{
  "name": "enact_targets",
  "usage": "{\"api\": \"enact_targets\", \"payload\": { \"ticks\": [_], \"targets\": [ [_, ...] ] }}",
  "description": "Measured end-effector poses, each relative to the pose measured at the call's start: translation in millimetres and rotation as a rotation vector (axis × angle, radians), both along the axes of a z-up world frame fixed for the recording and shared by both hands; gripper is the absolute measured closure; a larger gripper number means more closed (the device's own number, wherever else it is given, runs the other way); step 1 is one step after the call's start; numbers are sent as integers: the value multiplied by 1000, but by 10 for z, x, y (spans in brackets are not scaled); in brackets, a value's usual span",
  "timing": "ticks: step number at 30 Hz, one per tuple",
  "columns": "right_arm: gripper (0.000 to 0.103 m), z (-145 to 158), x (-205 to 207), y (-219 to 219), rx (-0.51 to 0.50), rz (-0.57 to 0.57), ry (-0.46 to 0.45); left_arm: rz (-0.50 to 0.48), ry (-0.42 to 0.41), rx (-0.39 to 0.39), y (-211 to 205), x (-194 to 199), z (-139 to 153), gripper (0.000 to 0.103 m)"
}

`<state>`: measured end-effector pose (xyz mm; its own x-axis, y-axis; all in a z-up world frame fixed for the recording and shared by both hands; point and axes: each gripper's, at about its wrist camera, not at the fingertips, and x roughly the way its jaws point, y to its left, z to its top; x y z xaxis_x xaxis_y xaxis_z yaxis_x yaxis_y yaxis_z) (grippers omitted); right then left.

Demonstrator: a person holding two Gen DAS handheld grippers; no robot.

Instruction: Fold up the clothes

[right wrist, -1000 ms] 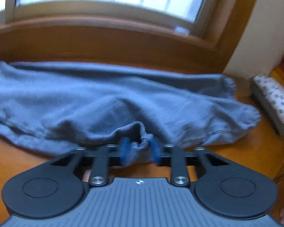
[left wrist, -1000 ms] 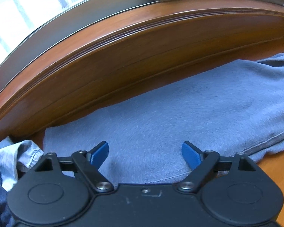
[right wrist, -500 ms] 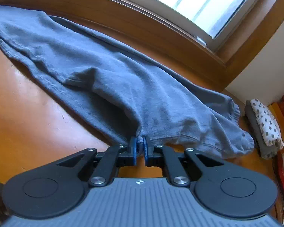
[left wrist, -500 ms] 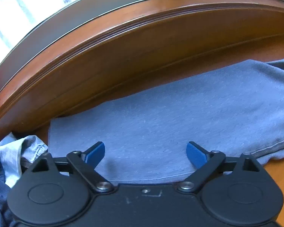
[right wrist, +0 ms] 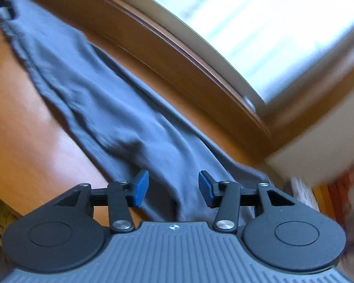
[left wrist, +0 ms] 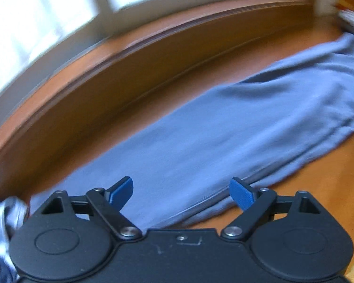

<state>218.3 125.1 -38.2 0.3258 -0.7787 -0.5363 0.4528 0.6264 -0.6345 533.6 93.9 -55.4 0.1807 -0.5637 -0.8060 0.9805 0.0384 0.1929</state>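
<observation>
Both views blurred. My left gripper (left wrist: 181,194) tilts steeply down over the near-left end of the long grey-blue knit garment (left wrist: 224,129), which lies flat along the orange-brown wooden bench (left wrist: 330,176), parallel to the raised dark wood window ledge (left wrist: 153,54). Its jaws stand wide, narrowing slightly, blue pads well apart; cloth shows below the gap, but neither pad presses it. The garment's hemmed near edge runs diagonally under the right-hand pad. A crumpled pale grey-white cloth (left wrist: 9,212) sits at the bench's far left, beside the gripper body. My right gripper (right wrist: 174,187) points at a shallower downward angle, rolled so that the bench and ledge slant across its view. Its jaws are partway apart and opening; the garment (right wrist: 106,108) passes beneath the gap and under the gripper body, gripped by neither pad. From here the garment stretches away to the upper left, wrinkled along its middle. Bright window (right wrist: 271,23) behind the ledge; a pale patterned object (right wrist: 302,193) at the right edge, too blurred to identify.
</observation>
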Motion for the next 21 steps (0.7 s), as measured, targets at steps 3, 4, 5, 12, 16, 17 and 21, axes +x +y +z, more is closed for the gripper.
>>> {"api": "enact_targets", "payload": {
  "ticks": [3, 4, 5, 12, 16, 17, 21],
  "targets": [
    [66, -175, 196, -42, -2, 85, 94, -104, 20, -14, -129, -273, -4, 15],
    [67, -236, 234, -58, -17, 103, 131, -125, 15, -16, -142, -360, 61, 15],
    [67, -269, 245, -92, -15, 110, 154, -143, 13, -17, -159, -427, 88, 15],
    [96, -417, 297, -219, -7, 183, 237, -196, 53, -16, -288, -841, 50, 15],
    [101, 62, 190, -242, 76, 141, 24, -183, 17, -14, -362, -1047, -36, 15],
    [100, 242, 131, -248, 110, 125, -54, -174, 20, -9, -383, -1051, -59, 15],
    [100, 143, -42, -221, 291, 168, -55, -134, 30, 23, -492, -1021, -167, 15]
  ]
}}
